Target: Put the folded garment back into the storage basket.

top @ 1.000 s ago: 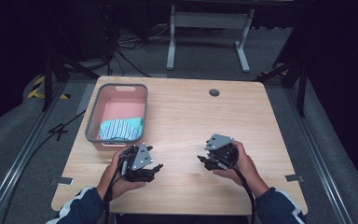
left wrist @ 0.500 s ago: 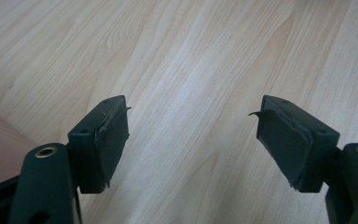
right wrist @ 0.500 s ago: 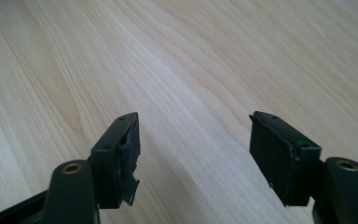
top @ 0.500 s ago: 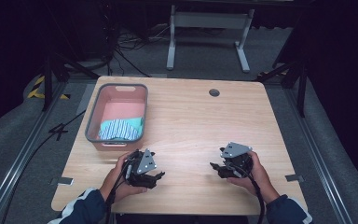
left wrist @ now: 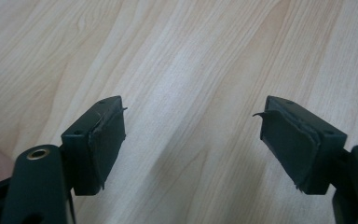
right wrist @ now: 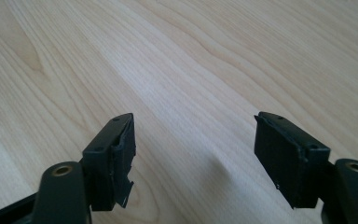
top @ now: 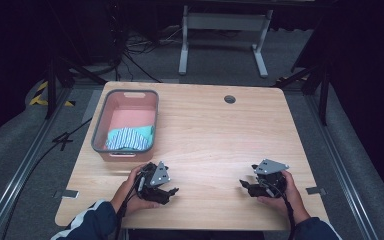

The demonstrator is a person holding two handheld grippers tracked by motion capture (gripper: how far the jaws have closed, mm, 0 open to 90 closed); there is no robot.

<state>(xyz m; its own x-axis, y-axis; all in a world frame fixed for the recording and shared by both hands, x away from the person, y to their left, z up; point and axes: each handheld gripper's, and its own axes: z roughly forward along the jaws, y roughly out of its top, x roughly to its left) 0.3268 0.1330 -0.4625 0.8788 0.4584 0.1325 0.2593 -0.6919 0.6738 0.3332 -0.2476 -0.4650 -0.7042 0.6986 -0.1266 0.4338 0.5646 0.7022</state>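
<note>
My left gripper [top: 172,192] rests low over the wooden table [top: 215,135] near its front edge, left of centre. In the left gripper view its jaws [left wrist: 191,126] stand wide apart over bare wood; they have just been opening, with nothing between them. My right gripper [top: 244,186] sits near the front right, its tips pointing left toward the other one. In the right gripper view its jaws [right wrist: 193,135] are also spread over bare wood and have just been opening, empty. A pink bin [top: 100,131] at the left holds a striped teal cloth [top: 129,138].
A round cable hole [top: 229,99] sits near the table's far edge. Beyond the table stand a metal frame [top: 220,35] and loose cables on the dark floor. Rails run along both sides of the table.
The right hand has slid to the right and nearer the front edge, sinking toward the table. The left hand has shifted a little toward the front edge. Both pairs of jaws look wider.
</note>
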